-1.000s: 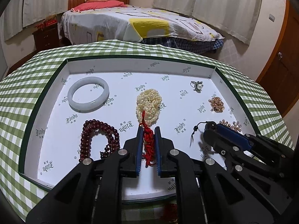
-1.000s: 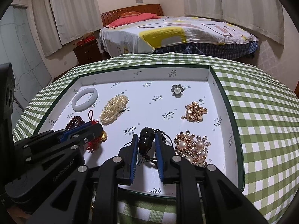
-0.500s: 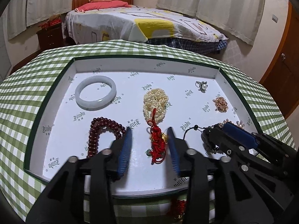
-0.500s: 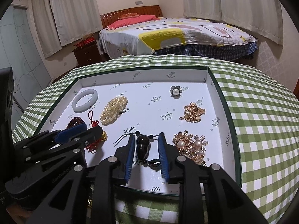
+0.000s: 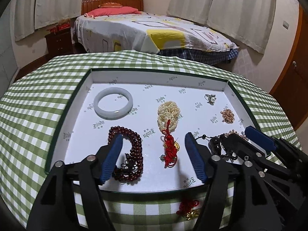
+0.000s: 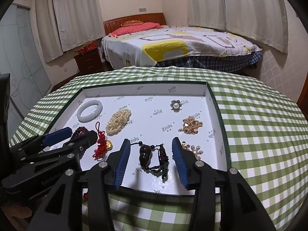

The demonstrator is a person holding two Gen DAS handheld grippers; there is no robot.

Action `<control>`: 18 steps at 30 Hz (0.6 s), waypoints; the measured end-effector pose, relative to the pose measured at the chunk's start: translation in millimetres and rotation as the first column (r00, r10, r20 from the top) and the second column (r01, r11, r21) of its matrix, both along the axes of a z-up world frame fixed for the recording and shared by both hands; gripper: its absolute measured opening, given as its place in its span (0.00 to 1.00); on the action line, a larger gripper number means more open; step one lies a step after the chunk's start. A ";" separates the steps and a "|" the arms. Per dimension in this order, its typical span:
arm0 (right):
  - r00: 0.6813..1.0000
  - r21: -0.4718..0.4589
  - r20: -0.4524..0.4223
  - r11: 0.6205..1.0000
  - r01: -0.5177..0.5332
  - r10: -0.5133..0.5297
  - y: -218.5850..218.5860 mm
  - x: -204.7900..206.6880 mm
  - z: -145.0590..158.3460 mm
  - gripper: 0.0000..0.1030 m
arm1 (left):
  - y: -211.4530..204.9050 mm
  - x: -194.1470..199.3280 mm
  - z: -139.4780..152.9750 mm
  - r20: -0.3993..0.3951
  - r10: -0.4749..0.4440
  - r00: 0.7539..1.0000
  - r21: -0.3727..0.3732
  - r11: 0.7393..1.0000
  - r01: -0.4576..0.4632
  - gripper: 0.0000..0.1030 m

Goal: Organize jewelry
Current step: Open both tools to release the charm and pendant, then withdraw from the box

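Green-checked cloth covers the table point(image 6: 259, 134), where a white tray point(image 5: 80, 104) holds the jewelry. Both tools have just been opening: left tool point(image 5: 153, 157) released over the red knot charm point(image 5: 169, 148), right tool point(image 6: 151, 160) released over the dark bead pendant point(image 6: 146, 155). A flower brooch point(image 6: 194, 150) is half hidden behind the right tool's finger.

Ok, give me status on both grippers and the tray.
Left gripper open, jaws just opening, red knot charm lying free between them. Right gripper open likewise, dark gourd pendant released. Both pieces in tray. Nothing blocking.
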State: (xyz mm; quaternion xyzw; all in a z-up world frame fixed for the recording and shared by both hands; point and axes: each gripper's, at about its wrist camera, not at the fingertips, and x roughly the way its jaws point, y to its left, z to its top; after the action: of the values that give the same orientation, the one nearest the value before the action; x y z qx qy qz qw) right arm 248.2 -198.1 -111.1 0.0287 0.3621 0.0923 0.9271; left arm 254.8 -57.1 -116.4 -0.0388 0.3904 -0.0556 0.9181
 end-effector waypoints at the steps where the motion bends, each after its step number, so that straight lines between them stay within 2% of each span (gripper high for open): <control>1: 1.000 -0.004 0.006 1.000 0.002 -0.002 0.0 -2.0 2.2 0.46 | 0.3 -2.3 2.4 0.007 0.002 1.000 0.004 1.000 -0.002 0.68; 5: 1.000 -0.009 0.023 1.000 0.011 -0.011 -3.7 -11.7 8.9 0.50 | 3.1 -13.7 12.5 0.034 0.006 0.999 0.013 1.000 -0.006 0.69; 18: 0.998 -0.033 0.046 0.998 0.048 -0.047 -19.5 -59.2 24.3 0.50 | 17.5 -68.1 36.9 0.081 0.019 0.997 -0.009 1.000 -0.018 0.71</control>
State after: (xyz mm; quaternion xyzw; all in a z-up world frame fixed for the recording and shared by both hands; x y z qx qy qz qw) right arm 189.0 -217.6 -86.8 0.0193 0.3419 0.0645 0.9373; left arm 186.6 -39.6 -79.5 -0.0438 0.3523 -0.0503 0.9335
